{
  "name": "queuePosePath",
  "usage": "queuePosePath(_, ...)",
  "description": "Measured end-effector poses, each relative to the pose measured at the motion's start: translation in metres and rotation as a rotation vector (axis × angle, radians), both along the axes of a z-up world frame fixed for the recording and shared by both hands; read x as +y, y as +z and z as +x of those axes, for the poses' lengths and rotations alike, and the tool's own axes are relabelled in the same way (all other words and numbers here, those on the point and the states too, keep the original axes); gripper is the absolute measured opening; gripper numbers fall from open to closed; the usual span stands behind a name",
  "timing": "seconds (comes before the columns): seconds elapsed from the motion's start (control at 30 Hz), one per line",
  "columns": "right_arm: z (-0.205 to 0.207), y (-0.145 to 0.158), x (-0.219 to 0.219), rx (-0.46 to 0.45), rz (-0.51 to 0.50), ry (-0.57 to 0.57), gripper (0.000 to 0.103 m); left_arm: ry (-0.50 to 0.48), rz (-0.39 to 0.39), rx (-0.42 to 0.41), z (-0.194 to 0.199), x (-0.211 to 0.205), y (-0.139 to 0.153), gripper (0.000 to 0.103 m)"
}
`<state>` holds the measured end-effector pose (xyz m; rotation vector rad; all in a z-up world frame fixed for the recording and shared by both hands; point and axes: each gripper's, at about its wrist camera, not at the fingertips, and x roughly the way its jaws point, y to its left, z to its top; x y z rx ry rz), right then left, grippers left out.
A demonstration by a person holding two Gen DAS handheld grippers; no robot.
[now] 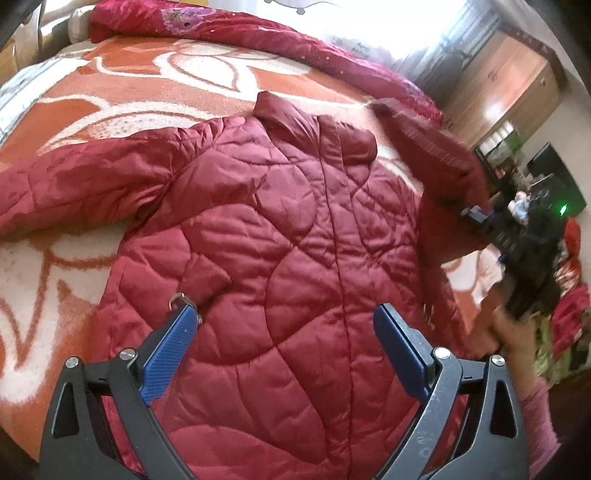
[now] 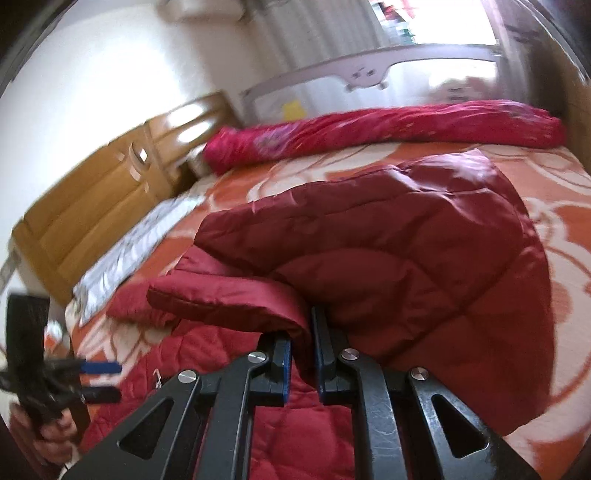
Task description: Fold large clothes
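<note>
I judge the fold as only just begun. The quilted red jacket (image 1: 280, 236) lies spread on the bed's orange-and-white blanket (image 1: 147, 74), collar toward the rolled crimson quilt (image 1: 229, 33) at the far edge of the bed. One sleeve (image 1: 85, 188) lies stretched out flat from the jacket's body on the side away from my right gripper (image 2: 302, 354); nothing there is folded. The other sleeve (image 2: 406, 236) is lifted off the blanket and arches over the jacket's body, so I take the first sleeve fold to be under way but not laid down. Left to do, as I read it: set this sleeve across, bring the flat one in, then fold the body.

The right gripper's fingers (image 2: 283, 363) are clenched on the raised sleeve's fabric, which bunches between the blue pads near the cuff.

My left gripper (image 1: 284, 358) hovers above the jacket's lower half, fingers (image 1: 168, 354) spread wide, grasping nothing.
</note>
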<state>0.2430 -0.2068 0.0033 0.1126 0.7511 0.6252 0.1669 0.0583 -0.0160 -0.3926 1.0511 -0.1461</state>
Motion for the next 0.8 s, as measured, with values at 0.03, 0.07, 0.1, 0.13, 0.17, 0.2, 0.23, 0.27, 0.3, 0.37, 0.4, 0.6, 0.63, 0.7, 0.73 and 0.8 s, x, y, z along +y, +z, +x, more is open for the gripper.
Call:
queuePosePath(0.03,0.001,-0.006,0.015,0.011,-0.015,0.031,0.009,0.003,-0.019,-0.004,0.005,0.005,0.000,0.097)
queuePosePath(0.07,0.000,-0.011,0.029,0.018,-0.031,0.054,0.009,0.005,-0.030,-0.004,0.008,0.008,-0.001,0.097)
queuePosePath(0.1,0.000,-0.015,0.039,0.023,-0.049,0.073,0.009,0.010,-0.055,0.001,0.014,0.013,-0.003,0.097)
queuePosePath(0.13,-0.002,-0.021,0.049,0.028,-0.067,0.091,0.009,0.011,-0.086,0.007,0.019,0.019,-0.005,0.097)
queuePosePath(0.17,-0.004,-0.026,0.050,0.035,-0.078,0.106,0.009,0.012,-0.116,0.014,0.025,0.023,-0.009,0.097)
queuePosePath(0.2,-0.005,-0.032,0.058,0.042,-0.095,0.125,0.009,0.015,-0.139,0.024,0.030,0.027,-0.012,0.097)
queuePosePath(0.23,-0.008,-0.035,0.068,0.044,-0.113,0.139,0.009,0.018,-0.173,0.037,0.036,0.031,-0.017,0.097)
queuePosePath(0.27,-0.008,-0.039,0.074,0.047,-0.127,0.151,0.009,0.027,-0.204,0.047,0.044,0.036,-0.022,0.097)
queuePosePath(0.3,-0.009,-0.043,0.078,0.052,-0.137,0.160,0.009,0.041,-0.229,0.058,0.052,0.042,-0.027,0.097)
queuePosePath(0.37,-0.013,-0.051,0.088,0.057,-0.157,0.174,0.009,0.054,-0.300,0.087,0.065,0.050,-0.037,0.097)
queuePosePath(0.4,-0.016,-0.054,0.091,0.053,-0.168,0.180,0.009,0.061,-0.354,0.103,0.072,0.054,-0.044,0.097)
queuePosePath(0.6,-0.025,-0.060,0.103,0.035,-0.198,0.199,0.010,0.084,-0.495,0.168,0.104,0.064,-0.068,0.097)
queuePosePath(0.63,-0.025,-0.061,0.104,0.038,-0.195,0.198,0.011,0.085,-0.494,0.180,0.108,0.063,-0.072,0.096)
queuePosePath(0.7,-0.024,-0.060,0.103,0.047,-0.184,0.195,0.014,0.055,-0.484,0.171,0.116,0.057,-0.075,0.056)
queuePosePath(0.73,-0.024,-0.060,0.102,0.050,-0.183,0.192,0.014,0.035,-0.486,0.180,0.119,0.052,-0.076,0.046)
queuePosePath(0.8,-0.025,-0.060,0.101,0.052,-0.189,0.181,0.016,0.013,-0.454,0.176,0.122,0.045,-0.075,0.024)
